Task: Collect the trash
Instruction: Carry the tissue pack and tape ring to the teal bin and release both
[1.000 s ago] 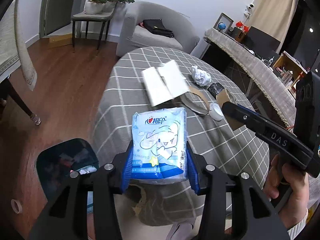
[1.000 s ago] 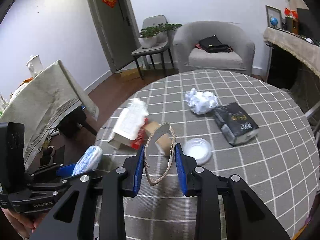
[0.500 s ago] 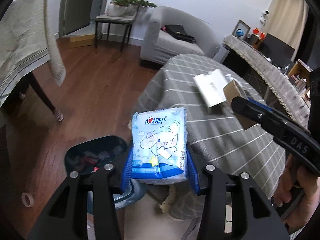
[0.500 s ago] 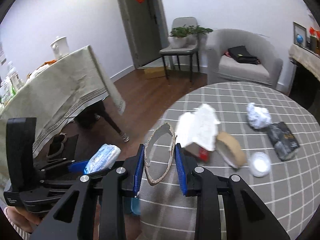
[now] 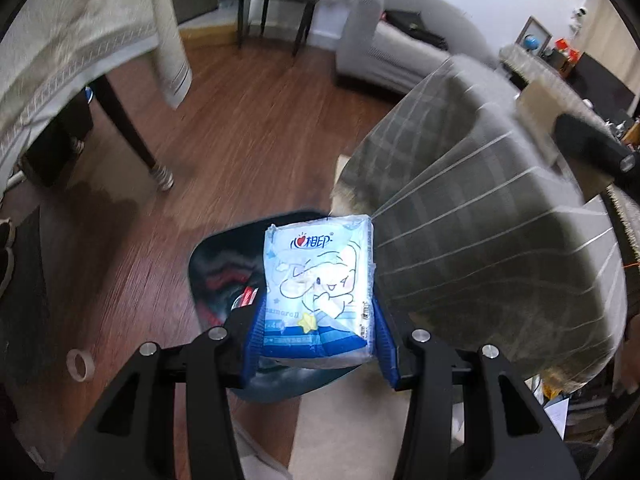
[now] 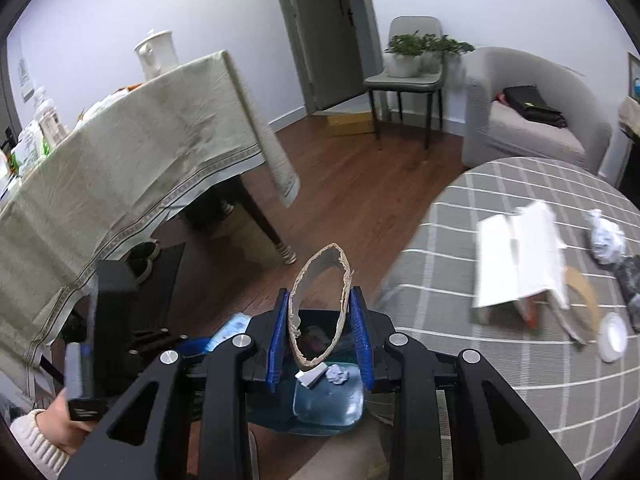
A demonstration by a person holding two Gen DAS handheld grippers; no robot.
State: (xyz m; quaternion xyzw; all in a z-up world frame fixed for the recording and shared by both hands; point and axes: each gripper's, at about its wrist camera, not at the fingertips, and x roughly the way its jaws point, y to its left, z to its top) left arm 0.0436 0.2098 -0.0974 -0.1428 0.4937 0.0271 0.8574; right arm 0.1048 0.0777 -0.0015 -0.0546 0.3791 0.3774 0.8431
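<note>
Trash here is spread between both tools and the round counter with the grey checked cloth (image 6: 500,364), the largest thing in sight, which fills the right side of both views above the brown wooden floor (image 5: 248,128). Below its edge stands the dark bin with a blue liner (image 6: 328,408), with scraps of paper inside. On the counter lie a white folded cardboard sheet (image 6: 516,256), a crumpled white paper ball (image 6: 606,236), a dark foil pouch, blurred, (image 6: 630,280) and a small white round lid (image 6: 612,336). The left hand-held gripper (image 5: 318,344) is clamped on a pale blue tissue pack printed with a cartoon dog (image 5: 320,284), held upright over the bin's opening. The right hand-held gripper (image 6: 320,332) is clamped on a flattened brown cardboard ring (image 6: 344,292), standing on edge between the blue pads (image 6: 278,336), also above the bin
</note>
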